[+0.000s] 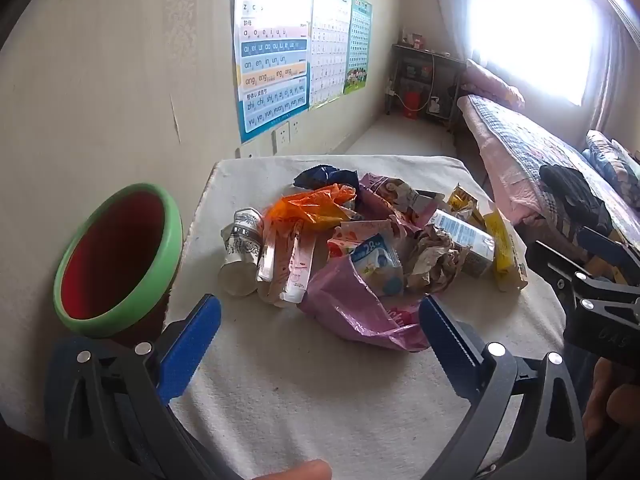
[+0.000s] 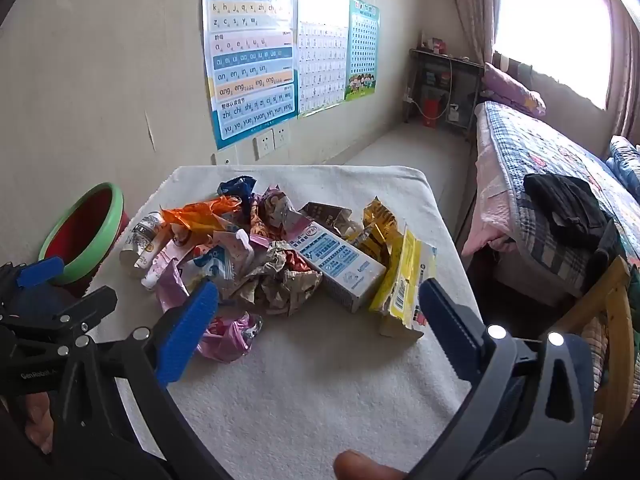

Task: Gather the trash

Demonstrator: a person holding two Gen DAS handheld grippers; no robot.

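A pile of trash lies on a white cloth-covered table (image 1: 304, 392): a pink plastic bag (image 1: 352, 312), an orange wrapper (image 1: 308, 210), a crushed paper cup (image 1: 240, 256), crumpled brown paper (image 1: 434, 256), a white carton (image 2: 340, 266) and a yellow wrapper (image 2: 404, 292). A red bin with a green rim (image 1: 120, 260) stands left of the table. My left gripper (image 1: 320, 344) is open and empty, just short of the pink bag. My right gripper (image 2: 320, 328) is open and empty, in front of the pile. The bin also shows in the right wrist view (image 2: 86, 232).
A wall with posters (image 1: 276, 60) and sockets runs behind the table. A bed with a patterned quilt (image 2: 560, 184) stands to the right, a dark garment (image 2: 568, 204) on it. A wooden chair (image 2: 612, 320) is at the right edge. A shelf (image 2: 444, 88) stands in the far corner.
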